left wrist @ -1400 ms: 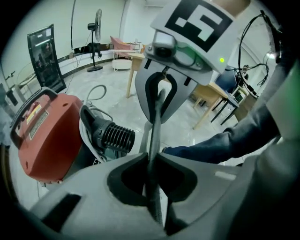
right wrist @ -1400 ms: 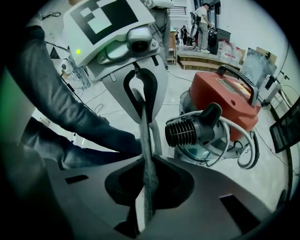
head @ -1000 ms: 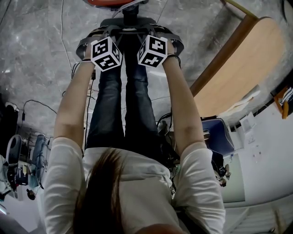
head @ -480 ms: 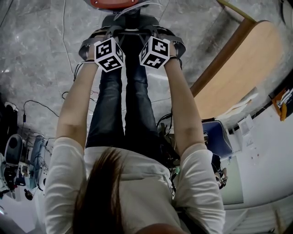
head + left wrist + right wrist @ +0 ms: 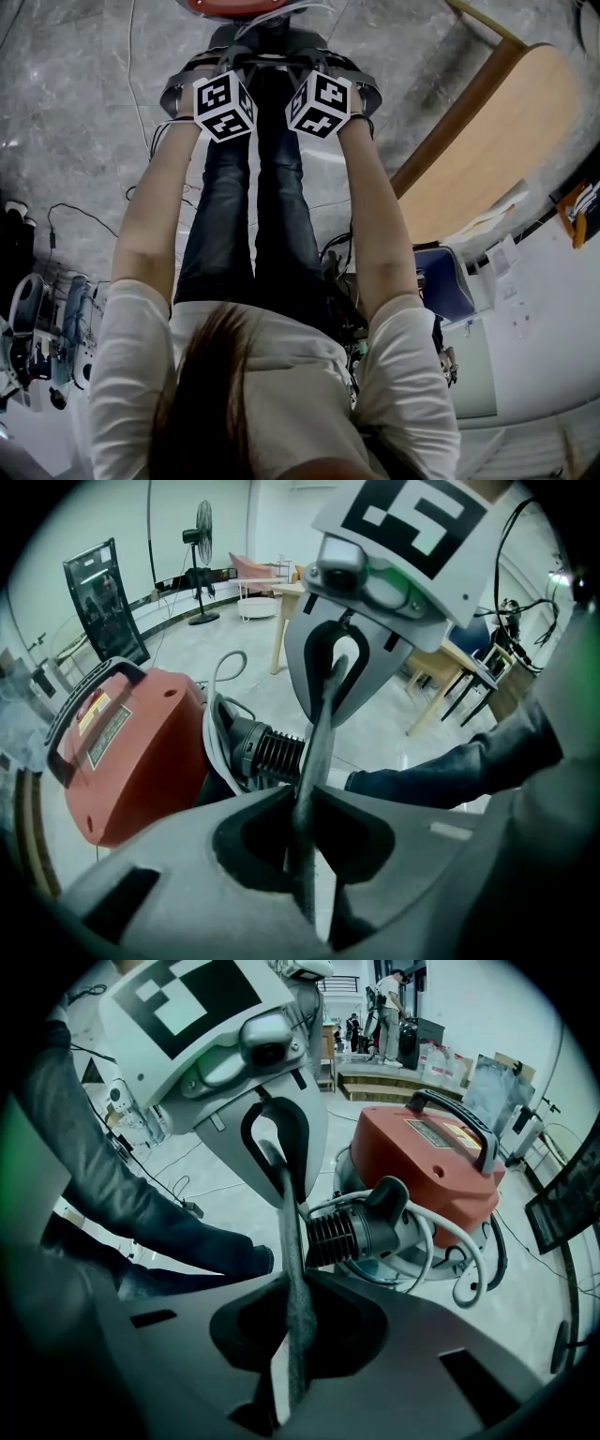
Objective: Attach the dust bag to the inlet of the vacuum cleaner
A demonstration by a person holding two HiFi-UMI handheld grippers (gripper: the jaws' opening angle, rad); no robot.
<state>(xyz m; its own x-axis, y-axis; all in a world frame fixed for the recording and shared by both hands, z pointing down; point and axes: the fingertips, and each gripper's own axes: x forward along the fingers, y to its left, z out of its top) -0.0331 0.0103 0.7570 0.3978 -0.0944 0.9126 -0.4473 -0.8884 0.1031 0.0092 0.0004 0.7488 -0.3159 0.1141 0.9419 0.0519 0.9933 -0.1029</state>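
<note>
The left gripper (image 5: pixel 306 799) and the right gripper (image 5: pixel 292 1283) are each pinched tight on the edge of the grey dust bag (image 5: pixel 317 738), which runs from one to the other. Just beyond the jaw tips sits the black ribbed inlet (image 5: pixel 352 1227), with the red vacuum cleaner (image 5: pixel 422 1162) behind it.

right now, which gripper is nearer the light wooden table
Right. The right gripper is left of the light wooden table in the head view, apart from it; the left gripper lies farther left.
</note>
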